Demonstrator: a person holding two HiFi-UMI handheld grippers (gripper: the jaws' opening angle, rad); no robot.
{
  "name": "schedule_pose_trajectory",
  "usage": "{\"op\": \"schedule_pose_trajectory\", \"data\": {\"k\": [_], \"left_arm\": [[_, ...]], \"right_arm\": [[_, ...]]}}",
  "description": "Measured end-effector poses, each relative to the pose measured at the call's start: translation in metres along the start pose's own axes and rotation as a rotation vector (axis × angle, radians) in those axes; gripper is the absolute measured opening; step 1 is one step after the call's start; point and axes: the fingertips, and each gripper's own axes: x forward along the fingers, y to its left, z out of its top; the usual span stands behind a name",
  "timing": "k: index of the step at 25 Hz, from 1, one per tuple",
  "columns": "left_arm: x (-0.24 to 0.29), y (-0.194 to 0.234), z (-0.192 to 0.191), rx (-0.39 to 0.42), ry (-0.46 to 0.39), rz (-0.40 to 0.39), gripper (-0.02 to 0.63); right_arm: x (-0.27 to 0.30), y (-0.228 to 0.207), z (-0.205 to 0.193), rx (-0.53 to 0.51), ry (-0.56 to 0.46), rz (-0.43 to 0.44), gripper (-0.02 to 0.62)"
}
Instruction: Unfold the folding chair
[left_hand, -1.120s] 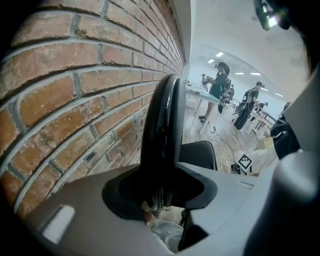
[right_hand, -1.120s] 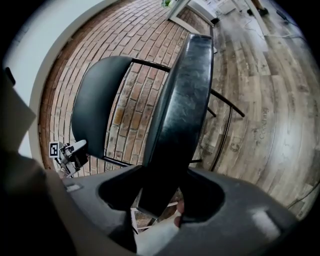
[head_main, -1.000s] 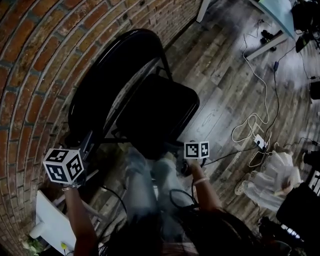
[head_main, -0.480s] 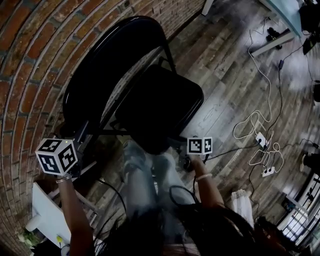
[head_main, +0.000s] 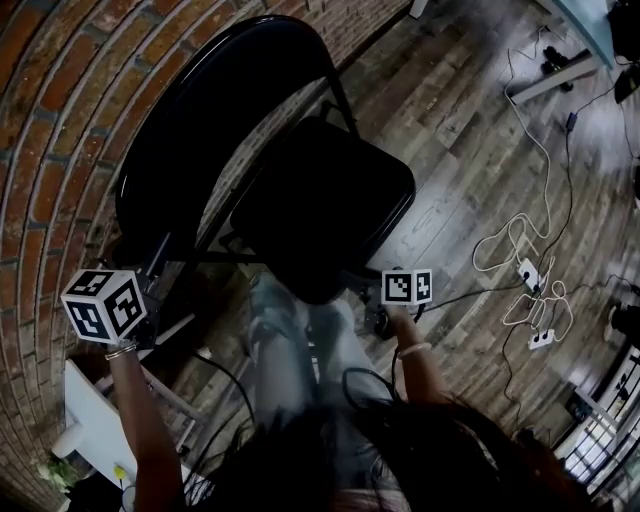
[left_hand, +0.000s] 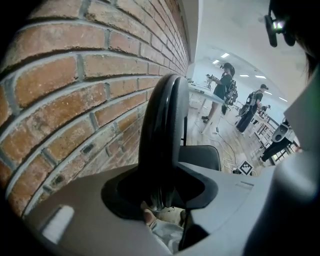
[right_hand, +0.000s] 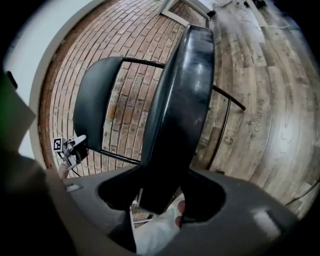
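Observation:
A black folding chair stands against a brick wall (head_main: 60, 120). Its curved backrest (head_main: 215, 110) is near the wall and its padded seat (head_main: 325, 205) is tilted out toward the room. My left gripper (head_main: 150, 275) is shut on the backrest's lower side edge; in the left gripper view the backrest (left_hand: 162, 125) rises from between the jaws of the left gripper (left_hand: 161, 190). My right gripper (head_main: 368, 302) is shut on the seat's near edge. In the right gripper view the seat (right_hand: 182, 100) fills the gap of the right gripper (right_hand: 160, 197), with the backrest (right_hand: 95, 105) behind.
White cables and power strips (head_main: 525, 275) lie on the wood floor (head_main: 450, 150) at right. A white table leg (head_main: 555, 75) stands at the top right, a white object (head_main: 90, 420) at the lower left. The person's legs (head_main: 290, 350) are just below the seat. People (left_hand: 222, 87) stand far off.
The right gripper has sunk a little with the seat's edge, and the seat stands slightly further out from the backrest. The left gripper has kept its hold and place.

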Motion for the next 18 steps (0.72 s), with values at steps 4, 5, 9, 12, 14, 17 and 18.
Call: {"op": "schedule_pose_trajectory", "data": {"k": [4, 5, 9, 12, 14, 17, 18], "left_arm": [[0.004, 0.002, -0.002, -0.005, 0.001, -0.002, 0.175], [0.005, 0.003, -0.002, -0.006, 0.000, -0.001, 0.175], [0.010, 0.005, -0.003, -0.012, 0.000, -0.007, 0.176], [0.012, 0.006, -0.005, -0.016, 0.001, -0.008, 0.176], [0.013, 0.005, -0.005, -0.017, -0.001, -0.008, 0.177], [0.016, 0.005, -0.007, -0.021, -0.001, -0.012, 0.178], [0.017, 0.005, -0.007, -0.022, -0.001, -0.012, 0.178]], "right_arm": [[-0.001, -0.011, -0.004, 0.003, 0.009, -0.001, 0.236], [-0.002, -0.014, -0.005, 0.004, 0.012, -0.002, 0.236], [-0.002, -0.024, -0.007, 0.009, 0.018, 0.001, 0.239], [-0.003, -0.029, -0.009, 0.007, 0.024, 0.001, 0.239], [-0.004, -0.033, -0.009, 0.006, 0.025, 0.004, 0.241], [-0.005, -0.039, -0.011, 0.010, 0.028, 0.003, 0.241], [-0.005, -0.041, -0.012, 0.011, 0.029, 0.003, 0.242]]}}
